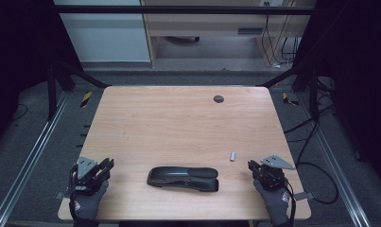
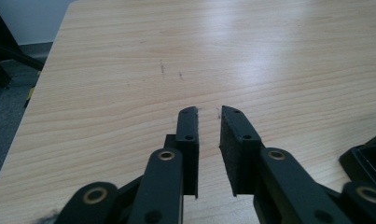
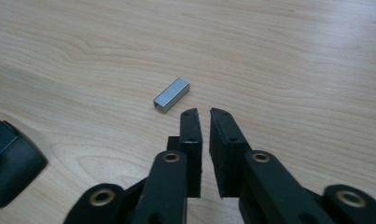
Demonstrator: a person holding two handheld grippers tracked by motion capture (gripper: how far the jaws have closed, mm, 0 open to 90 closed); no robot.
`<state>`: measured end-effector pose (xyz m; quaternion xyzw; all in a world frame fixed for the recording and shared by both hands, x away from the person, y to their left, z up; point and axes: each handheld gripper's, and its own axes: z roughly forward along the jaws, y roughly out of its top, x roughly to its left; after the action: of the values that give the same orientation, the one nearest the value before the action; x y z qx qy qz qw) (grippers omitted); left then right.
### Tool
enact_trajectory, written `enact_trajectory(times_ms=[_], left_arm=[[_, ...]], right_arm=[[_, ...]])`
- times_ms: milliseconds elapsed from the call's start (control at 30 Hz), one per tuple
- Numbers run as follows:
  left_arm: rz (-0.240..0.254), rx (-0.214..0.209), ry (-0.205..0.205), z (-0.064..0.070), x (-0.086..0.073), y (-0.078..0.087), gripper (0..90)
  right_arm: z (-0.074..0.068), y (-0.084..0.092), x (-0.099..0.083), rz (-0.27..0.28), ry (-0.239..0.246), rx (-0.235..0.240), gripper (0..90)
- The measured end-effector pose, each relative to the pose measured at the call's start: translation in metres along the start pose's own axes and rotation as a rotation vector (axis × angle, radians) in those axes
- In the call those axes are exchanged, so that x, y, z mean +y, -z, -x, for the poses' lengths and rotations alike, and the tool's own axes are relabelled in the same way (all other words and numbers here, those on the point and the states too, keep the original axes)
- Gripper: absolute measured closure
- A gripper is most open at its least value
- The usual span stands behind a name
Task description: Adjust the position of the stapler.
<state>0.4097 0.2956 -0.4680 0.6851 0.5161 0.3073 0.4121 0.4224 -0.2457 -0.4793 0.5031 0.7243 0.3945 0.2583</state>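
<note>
While the black plastic stapler lies flat near the wooden table's front edge, a small silver block of staples sits just ahead of the right gripper; both it and the left gripper hold their jaws slightly apart, gripping nothing

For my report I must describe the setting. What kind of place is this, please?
Probably a lab or office recording station: a wooden table inside a dark metal frame, cables on grey carpet, and office furniture behind. A black stapler and a staple strip lie ready.
</note>
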Motion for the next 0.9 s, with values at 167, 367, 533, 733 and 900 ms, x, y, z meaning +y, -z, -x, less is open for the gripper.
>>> enact_trajectory(times_ms=[167, 367, 533, 733, 900], left_arm=[[0.0, -0.013, -0.003, 0.003, 0.001, 0.001, 82.9], [0.004, -0.026, -0.017, 0.004, 0.003, 0.004, 89.8], [0.012, -0.033, -0.025, 0.006, 0.006, 0.007, 90.0], [0.024, -0.046, -0.036, 0.011, 0.009, 0.01, 90.0], [0.025, -0.058, -0.049, 0.014, 0.011, 0.011, 90.0]], right_arm=[[-0.003, 0.004, 0.002, 0.015, 0.001, 0.02, 90.0], [-0.007, 0.009, 0.006, 0.03, -0.001, 0.043, 90.0], [-0.019, 0.012, 0.011, 0.038, 0.014, 0.089, 90.0], [-0.033, 0.014, 0.015, 0.047, 0.041, 0.134, 90.0], [-0.04, 0.013, 0.017, 0.04, 0.059, 0.157, 90.0]])
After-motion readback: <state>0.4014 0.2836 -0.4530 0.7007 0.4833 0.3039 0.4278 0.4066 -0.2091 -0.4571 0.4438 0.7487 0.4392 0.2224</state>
